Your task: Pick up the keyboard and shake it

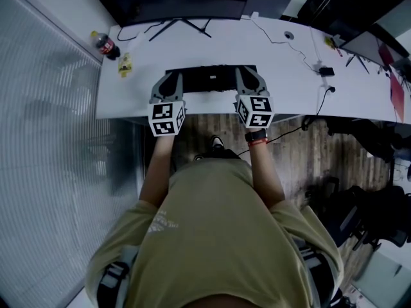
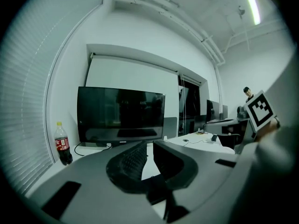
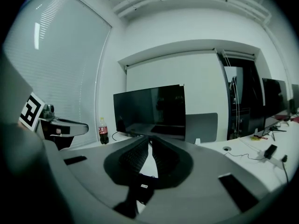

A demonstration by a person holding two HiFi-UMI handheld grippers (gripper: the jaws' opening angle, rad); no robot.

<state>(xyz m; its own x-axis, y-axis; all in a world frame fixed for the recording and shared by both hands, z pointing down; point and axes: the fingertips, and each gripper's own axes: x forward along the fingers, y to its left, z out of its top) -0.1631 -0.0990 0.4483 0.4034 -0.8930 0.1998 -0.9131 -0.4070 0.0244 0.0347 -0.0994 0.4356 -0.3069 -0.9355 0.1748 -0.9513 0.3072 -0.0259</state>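
Keyboard (image 1: 212,79): hanging level along front edge of desk (image 1: 270,50), judged lifted clear. Left gripper (image 1: 170,77), right gripper (image 1: 249,76): jaws nearly together, each pinching one keyboard end, balancing load for shaking.

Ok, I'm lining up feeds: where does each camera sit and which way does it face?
Head view: on the head, facing down at the desk; torso, arms, left gripper, right gripper show.
Left gripper view: on the left gripper, facing the monitor; its jaws show.
Right gripper view: likewise, on the right gripper.
All share monitor, bottle.
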